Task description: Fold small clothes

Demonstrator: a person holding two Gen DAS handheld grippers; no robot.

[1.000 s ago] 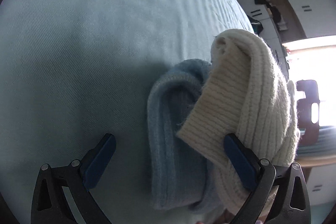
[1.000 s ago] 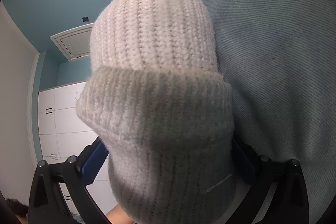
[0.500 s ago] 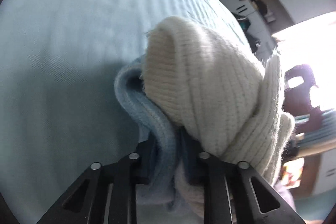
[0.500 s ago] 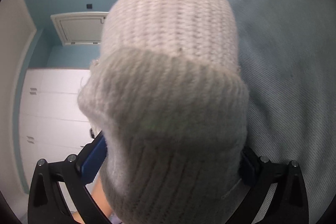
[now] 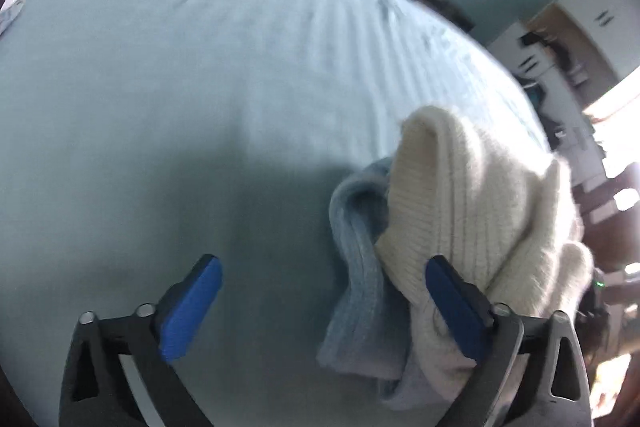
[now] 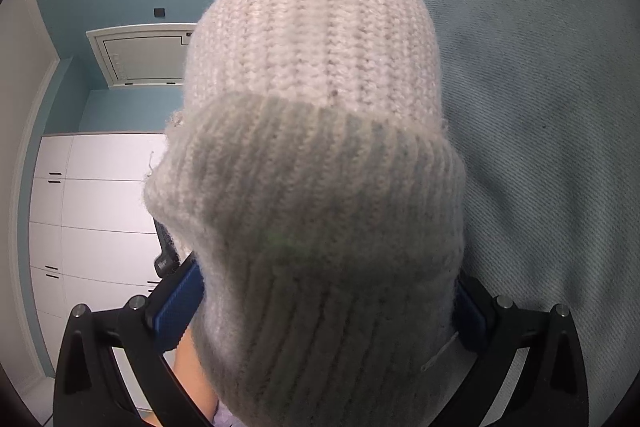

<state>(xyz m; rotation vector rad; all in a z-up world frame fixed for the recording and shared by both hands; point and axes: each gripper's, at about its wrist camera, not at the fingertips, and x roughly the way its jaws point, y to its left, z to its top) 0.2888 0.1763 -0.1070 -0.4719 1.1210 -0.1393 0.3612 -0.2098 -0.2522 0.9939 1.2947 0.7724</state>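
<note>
**Cream knit hat in the right jaws, left jaws spreading beside it**

While the left gripper (image 5: 322, 301) hangs over the pale blue bed (image 5: 168, 99), its jaws are opening and stand wide; the folded light-blue knit (image 5: 356, 267) lies between its blue pads (image 5: 192, 307), but neither pad presses on it. At about three o'clock in the left wrist view, the cream knit hat (image 5: 476, 203) rests against the blue piece and drapes over the right-hand pad, hiding part of it. Beyond the bed, at two o'clock, shelving (image 5: 548, 67) is blurred.

From the right wrist view the same hat (image 6: 316, 167) fills the centre, its ribbed cuff turned up, blocking most of what lies ahead. The right gripper (image 6: 326, 311) pinches it, pads tight against both sides of the cuff. Only this view shows white cupboards (image 6: 92, 211) at nine o'clock, a white panel (image 6: 144, 55) on the teal wall at ten o'clock, and a bit of the person's hand (image 6: 192, 379) at seven o'clock
</note>
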